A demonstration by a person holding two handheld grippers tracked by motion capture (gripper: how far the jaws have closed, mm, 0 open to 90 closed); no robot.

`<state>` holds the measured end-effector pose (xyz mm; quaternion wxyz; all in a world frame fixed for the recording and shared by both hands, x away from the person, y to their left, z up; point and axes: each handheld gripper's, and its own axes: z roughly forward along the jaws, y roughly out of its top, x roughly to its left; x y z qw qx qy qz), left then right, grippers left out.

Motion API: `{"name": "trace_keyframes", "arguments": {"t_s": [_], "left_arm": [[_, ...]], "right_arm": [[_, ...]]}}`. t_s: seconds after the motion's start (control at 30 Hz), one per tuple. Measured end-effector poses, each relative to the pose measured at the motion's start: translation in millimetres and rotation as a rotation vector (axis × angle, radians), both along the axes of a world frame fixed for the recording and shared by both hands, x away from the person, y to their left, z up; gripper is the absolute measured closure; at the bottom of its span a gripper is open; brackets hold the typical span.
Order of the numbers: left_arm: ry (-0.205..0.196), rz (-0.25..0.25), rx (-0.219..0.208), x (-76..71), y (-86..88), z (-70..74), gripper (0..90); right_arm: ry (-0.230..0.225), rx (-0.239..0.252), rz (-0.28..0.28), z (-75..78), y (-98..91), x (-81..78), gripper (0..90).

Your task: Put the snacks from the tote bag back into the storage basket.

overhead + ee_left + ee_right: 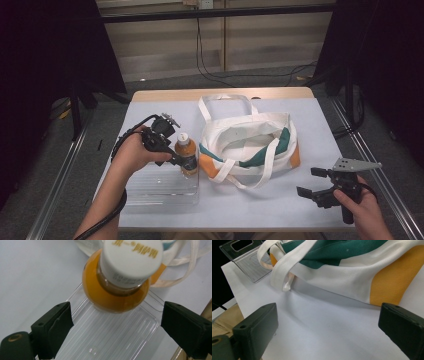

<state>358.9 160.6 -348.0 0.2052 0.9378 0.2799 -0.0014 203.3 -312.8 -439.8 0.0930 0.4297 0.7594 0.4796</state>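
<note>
- The left tool [172,150] hangs over the far right end of a clear tray [160,187] at the near left of the desk [280,200]. Its jaws stand wide apart, and in the left gripper view [116,325] nothing sits between them.
- A bottle [186,155] of orange drink with a white cap stands upright in the tray's far right corner, just ahead of the open jaws. In the left gripper view the bottle [116,290] is seen from above, with the ribbed tray floor below it.
- Risk here, as I judge it: the jaws are not yet round the bottle. If they close high on the cap or neck, the smooth, tall bottle could tip or slip out. A push from one jaw alone could knock it against the tray wall or shove the light tray along the desk.
- A tote bag [250,145], white with green and orange panels, lies at the middle with its mouth open and its straps loose. A strap trails toward the tray, so the bottle or a jaw could snag on it. The soft mouth may also fold shut under a load.
- The right tool [317,185] hovers at the near right, apart from the bag, jaws apart and empty. The right gripper view [327,335] looks across bare desk to the bag's side.
</note>
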Motion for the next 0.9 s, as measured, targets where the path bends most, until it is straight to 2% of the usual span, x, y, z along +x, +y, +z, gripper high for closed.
{"name": "trace_keyframes", "arguments": {"t_s": [0.2,0.27,0.3,0.47,0.67,0.7,0.83,0.9], "left_arm": [[0.000,0.001,-0.012,-2.5,3.2,-3.6,10.0],[-0.005,0.015,-0.025,-3.9,3.9,-5.3,10.0],[-0.004,0.004,-0.010,-3.6,5.2,-4.9,10.0],[-0.012,0.026,-0.043,-6.3,9.7,-9.2,10.0],[-0.011,0.030,-0.037,-8.4,12.8,-13.5,10.0],[-0.015,0.046,-0.049,-9.4,12.8,-15.1,10.0],[-0.015,0.039,-0.055,-9.1,16.0,-18.8,10.1],[-0.016,0.074,-0.069,-10.5,15.9,-21.7,10.1]], "right_arm": [[0.002,0.000,-0.002,-0.1,0.8,0.2,2.5],[0.002,0.000,-0.002,0.0,1.0,0.2,2.5],[0.001,-0.002,-0.001,0.0,1.0,0.1,2.5],[0.001,-0.002,-0.002,0.0,0.8,0.0,2.5],[0.001,-0.002,-0.002,0.1,0.9,0.0,2.5],[0.001,-0.003,-0.002,0.0,1.0,0.0,2.5],[0.002,-0.003,-0.002,0.0,1.1,-0.1,2.5],[0.001,-0.005,0.001,-0.1,1.0,-0.1,2.5]]}}
